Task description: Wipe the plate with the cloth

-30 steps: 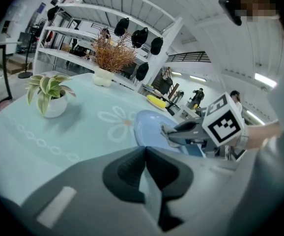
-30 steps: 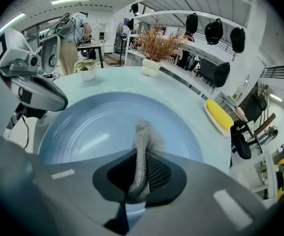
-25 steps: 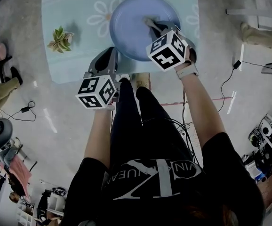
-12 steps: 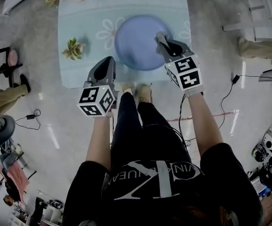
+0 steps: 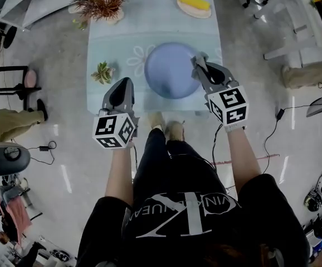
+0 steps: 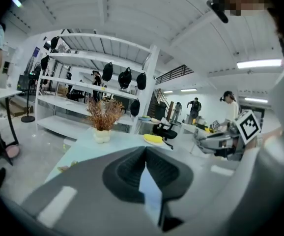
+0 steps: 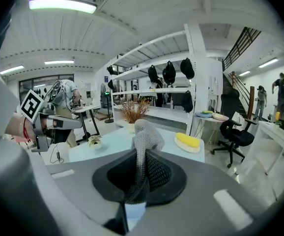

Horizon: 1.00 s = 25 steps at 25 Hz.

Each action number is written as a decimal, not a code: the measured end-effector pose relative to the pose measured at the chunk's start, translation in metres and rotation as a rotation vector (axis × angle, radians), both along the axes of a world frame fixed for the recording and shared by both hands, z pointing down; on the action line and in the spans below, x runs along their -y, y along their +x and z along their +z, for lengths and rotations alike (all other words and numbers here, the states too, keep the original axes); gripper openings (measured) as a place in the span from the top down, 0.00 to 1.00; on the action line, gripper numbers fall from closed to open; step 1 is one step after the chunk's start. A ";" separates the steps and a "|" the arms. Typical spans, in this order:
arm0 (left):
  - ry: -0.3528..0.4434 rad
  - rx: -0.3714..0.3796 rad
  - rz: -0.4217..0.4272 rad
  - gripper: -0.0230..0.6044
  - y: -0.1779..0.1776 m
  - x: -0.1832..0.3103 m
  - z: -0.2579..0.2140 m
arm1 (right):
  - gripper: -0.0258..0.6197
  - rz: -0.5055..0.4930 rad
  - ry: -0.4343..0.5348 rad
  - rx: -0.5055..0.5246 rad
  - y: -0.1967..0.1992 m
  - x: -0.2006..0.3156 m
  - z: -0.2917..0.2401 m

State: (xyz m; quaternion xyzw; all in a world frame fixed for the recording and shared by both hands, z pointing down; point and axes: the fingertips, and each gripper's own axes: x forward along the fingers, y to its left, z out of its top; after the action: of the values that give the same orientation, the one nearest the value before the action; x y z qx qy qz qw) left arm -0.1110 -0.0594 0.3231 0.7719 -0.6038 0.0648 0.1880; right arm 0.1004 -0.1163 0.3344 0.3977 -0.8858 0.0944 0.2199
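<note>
1. Looking straight down on a pale blue surface (image 5: 150, 29) with a flower print. Near its middle, lying flat, a round blue plate (image 5: 171, 71).
2. Over on the right, the right gripper (image 5: 201, 61), tips sitting at the plate's right rim. Impossible to tell from above whether touching or just over it.
3. Jaws there clamped on a grey mesh cloth (image 7: 143, 146), pinched between the dark pads. A rounded tuft pokes out past the tips towards the far side.
4. Across on the left, the left gripper (image 5: 124, 85), over the near edge of the surface. Near the plate's near-left side, but clear of it.
5. Jaws there closed right up, tips meeting, nothing caught between them.
6. Just left of the plate, between it and the surface's left edge, a small green succulent (image 5: 103, 72).
7. Far left corner: a pot of dried brown plant (image 5: 102, 0), standing upright.
8. Far right: a yellow item (image 5: 193, 3) resting on a pale dish (image 5: 197, 11), well apart from the plate.
</note>
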 end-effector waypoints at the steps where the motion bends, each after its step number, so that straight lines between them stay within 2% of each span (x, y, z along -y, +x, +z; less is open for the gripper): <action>1: 0.016 0.006 -0.002 0.96 -0.001 -0.001 -0.008 | 0.90 0.004 0.010 0.012 0.002 -0.002 -0.007; 15: 0.219 0.051 -0.027 0.96 -0.010 -0.005 -0.113 | 0.90 0.036 0.175 0.110 0.019 -0.012 -0.103; 21: 0.286 0.074 -0.032 0.96 -0.008 -0.014 -0.147 | 0.90 0.059 0.236 0.146 0.035 -0.021 -0.138; 25: 0.329 0.096 -0.042 0.96 -0.017 -0.011 -0.168 | 0.90 0.044 0.272 0.161 0.030 -0.022 -0.161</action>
State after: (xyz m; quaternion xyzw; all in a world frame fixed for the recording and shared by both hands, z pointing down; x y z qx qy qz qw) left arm -0.1281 -0.0487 0.1552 0.7755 -0.6306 -0.0021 0.0312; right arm 0.1307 -0.0947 0.1736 0.4345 -0.8961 0.0099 0.0901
